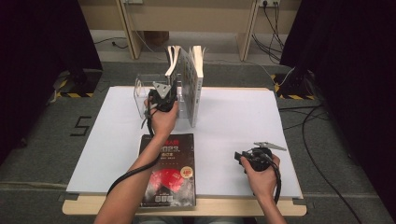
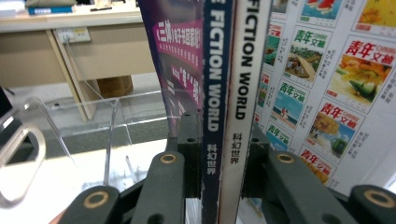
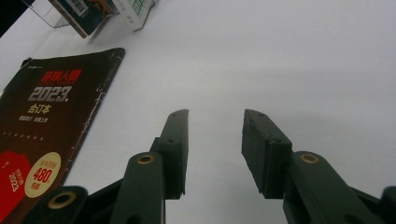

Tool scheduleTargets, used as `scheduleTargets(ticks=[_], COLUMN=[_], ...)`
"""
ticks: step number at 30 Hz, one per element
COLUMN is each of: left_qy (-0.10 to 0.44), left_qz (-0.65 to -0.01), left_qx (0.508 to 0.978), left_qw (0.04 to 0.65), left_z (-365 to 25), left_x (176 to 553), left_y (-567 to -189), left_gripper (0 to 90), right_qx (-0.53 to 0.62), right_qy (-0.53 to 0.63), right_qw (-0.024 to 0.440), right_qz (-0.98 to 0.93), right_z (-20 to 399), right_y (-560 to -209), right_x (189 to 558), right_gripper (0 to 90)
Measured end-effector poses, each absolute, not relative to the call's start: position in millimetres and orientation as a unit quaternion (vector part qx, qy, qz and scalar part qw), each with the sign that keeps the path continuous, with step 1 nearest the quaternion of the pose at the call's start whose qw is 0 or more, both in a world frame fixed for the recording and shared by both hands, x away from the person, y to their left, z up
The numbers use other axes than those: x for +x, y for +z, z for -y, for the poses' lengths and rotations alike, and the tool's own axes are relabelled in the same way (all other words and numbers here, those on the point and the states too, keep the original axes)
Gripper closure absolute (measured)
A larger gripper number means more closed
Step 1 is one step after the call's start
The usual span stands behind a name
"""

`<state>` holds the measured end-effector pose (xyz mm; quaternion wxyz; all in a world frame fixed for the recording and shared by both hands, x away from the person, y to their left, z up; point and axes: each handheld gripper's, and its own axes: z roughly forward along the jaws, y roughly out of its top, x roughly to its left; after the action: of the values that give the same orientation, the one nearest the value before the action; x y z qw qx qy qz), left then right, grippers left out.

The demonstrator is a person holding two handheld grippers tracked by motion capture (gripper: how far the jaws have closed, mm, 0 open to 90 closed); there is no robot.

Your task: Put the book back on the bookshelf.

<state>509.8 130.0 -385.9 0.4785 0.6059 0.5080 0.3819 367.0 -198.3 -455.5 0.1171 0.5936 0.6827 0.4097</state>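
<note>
Behind left tongs (image 2: 219,154), magazine spines' (image 2: 229,93) bottoms hidden.

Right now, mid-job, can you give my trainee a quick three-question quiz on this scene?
1. True or false: the left gripper is shut on the two Science Fiction World magazines.
2. What lies flat at the table's near edge? A) the black 2023 book B) a mug C) a laptop
3. Fill in: the right gripper is ____ over bare table.

Key: 1 true; 2 A; 3 open
</note>
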Motion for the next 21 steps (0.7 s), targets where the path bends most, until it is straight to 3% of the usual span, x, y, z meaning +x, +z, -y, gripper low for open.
scheduleTargets(ticks=[21], left_qy=[0.366], left_qz=[-0.500], left_qx=[0.613], left_qw=[0.490], left_z=[-132.8], left_x=[505.8], left_y=[-389.0], left_gripper=[69.1], right_qx=[0.591], right_qy=[0.408], right_qw=[0.118], right_qz=[-0.685], right_z=[196.7], right_y=[-456.2], right_x=[366.8], right_gripper=[62.2])
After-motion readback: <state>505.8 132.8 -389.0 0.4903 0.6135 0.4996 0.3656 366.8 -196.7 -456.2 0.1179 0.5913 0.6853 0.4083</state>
